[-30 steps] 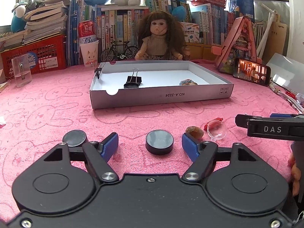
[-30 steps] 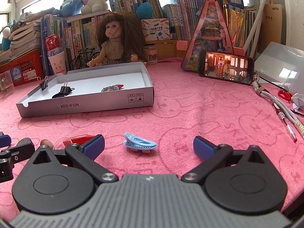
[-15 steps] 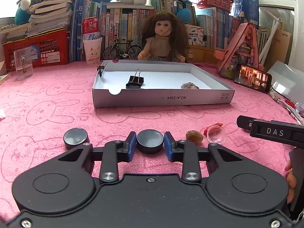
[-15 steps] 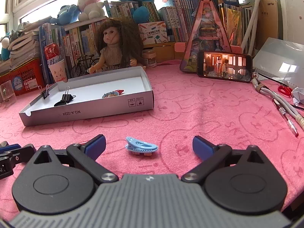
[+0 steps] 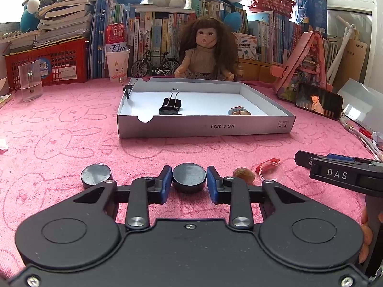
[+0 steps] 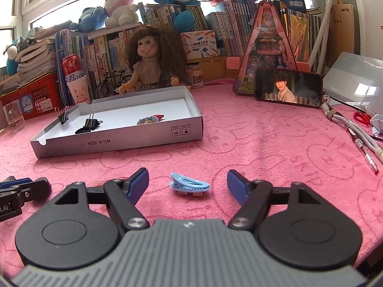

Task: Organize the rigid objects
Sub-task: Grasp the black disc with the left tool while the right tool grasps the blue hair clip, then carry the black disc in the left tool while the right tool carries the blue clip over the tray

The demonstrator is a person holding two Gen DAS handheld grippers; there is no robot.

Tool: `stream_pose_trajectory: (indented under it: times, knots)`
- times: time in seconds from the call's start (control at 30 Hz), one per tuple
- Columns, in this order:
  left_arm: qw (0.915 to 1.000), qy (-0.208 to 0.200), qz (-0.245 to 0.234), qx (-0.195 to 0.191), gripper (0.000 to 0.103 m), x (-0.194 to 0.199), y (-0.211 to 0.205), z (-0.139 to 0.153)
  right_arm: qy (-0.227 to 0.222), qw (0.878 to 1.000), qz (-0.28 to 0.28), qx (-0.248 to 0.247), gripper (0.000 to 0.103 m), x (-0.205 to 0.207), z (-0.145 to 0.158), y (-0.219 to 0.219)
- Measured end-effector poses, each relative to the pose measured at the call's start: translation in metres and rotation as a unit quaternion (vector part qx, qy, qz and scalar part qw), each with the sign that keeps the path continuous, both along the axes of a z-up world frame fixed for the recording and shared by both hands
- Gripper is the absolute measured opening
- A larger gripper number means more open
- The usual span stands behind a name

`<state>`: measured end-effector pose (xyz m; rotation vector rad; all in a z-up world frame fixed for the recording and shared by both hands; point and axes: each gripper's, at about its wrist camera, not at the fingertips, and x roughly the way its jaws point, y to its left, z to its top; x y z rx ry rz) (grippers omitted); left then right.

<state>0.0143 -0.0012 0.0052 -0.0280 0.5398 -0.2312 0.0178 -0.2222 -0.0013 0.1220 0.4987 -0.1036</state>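
Observation:
My left gripper [image 5: 189,183] is shut on a black round disc [image 5: 189,175], just above the pink cloth. A second black disc [image 5: 96,174] lies to its left. A brown stone [image 5: 243,174], a clear dome [image 5: 271,168] and a red piece [image 5: 269,162] lie to its right. The white box tray [image 5: 203,126] stands ahead, holding binder clips [image 5: 171,101] and a small figure [image 5: 239,111]. My right gripper [image 6: 188,183] is open, with a light blue hair clip [image 6: 189,186] on the cloth between its fingers. The tray also shows in the right wrist view [image 6: 119,141].
A doll [image 5: 207,52], toy bicycle [image 5: 155,65], books and red basket [image 5: 47,59] line the back. A glass [image 5: 30,81] stands far left. A phone [image 6: 287,87], cables and pen [image 6: 363,153], and scissors [image 6: 362,118] lie at the right.
My left gripper closed on the black disc and lifted it slightly. My right gripper moved a little forward, staying open around the blue hair clip.

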Motion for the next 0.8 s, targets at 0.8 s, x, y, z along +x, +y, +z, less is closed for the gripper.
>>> stream_pose_trajectory:
  times: [0.8]
  knots:
    - [0.9998, -0.017, 0.000, -0.007, 0.030, 0.019, 0.002, 0.018, -0.019, 0.999, 0.025, -0.017, 0.043, 0.008, 0.013, 0.008]
